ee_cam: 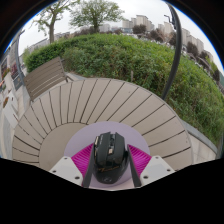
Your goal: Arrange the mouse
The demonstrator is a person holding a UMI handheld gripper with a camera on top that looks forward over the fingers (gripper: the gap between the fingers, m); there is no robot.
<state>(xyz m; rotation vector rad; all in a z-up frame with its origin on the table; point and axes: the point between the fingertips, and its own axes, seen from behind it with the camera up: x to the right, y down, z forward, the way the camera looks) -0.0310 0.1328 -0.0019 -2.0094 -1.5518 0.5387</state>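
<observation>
A black gaming mouse (110, 155) sits between my gripper's (110, 172) two fingers, its front pointing away from me. The magenta pads (82, 158) press against both of its sides, so the gripper is shut on it. A pale lilac mat (112, 131) lies on the round wooden slatted table (95, 103), just ahead of and under the mouse. I cannot tell whether the mouse rests on the mat or is held just above it.
The table's slats fan out ahead and to both sides. A wooden bench (44, 76) stands beyond the table to the left. A green hedge (150, 60) and a dark pole (176, 55) lie beyond, with trees and buildings far off.
</observation>
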